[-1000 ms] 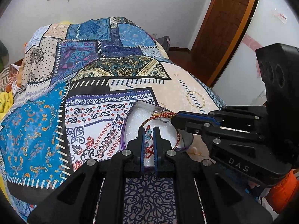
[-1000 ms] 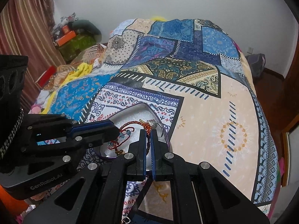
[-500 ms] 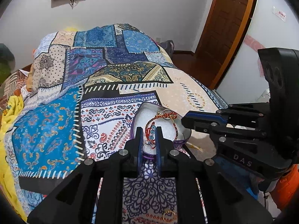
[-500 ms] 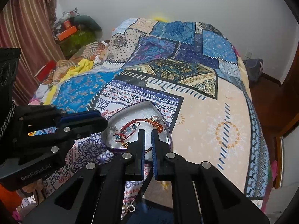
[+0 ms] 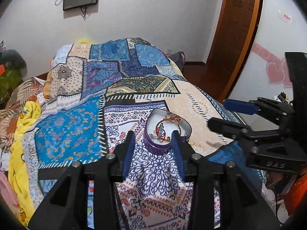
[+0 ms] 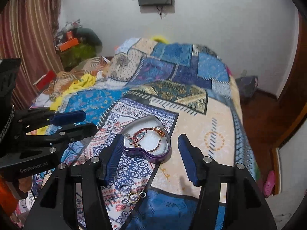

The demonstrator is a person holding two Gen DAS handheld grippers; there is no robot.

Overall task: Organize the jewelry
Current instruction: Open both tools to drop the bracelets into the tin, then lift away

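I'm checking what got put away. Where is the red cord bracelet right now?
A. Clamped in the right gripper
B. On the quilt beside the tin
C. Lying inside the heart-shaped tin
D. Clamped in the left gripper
C: the red cord bracelet lies on the white lining inside the heart-shaped tin, and both grippers are open and empty.

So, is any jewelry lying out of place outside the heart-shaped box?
Yes. A small gold piece lies loose on the bedspread, nearer the camera than the heart-shaped box. The red bracelet is already inside the box.
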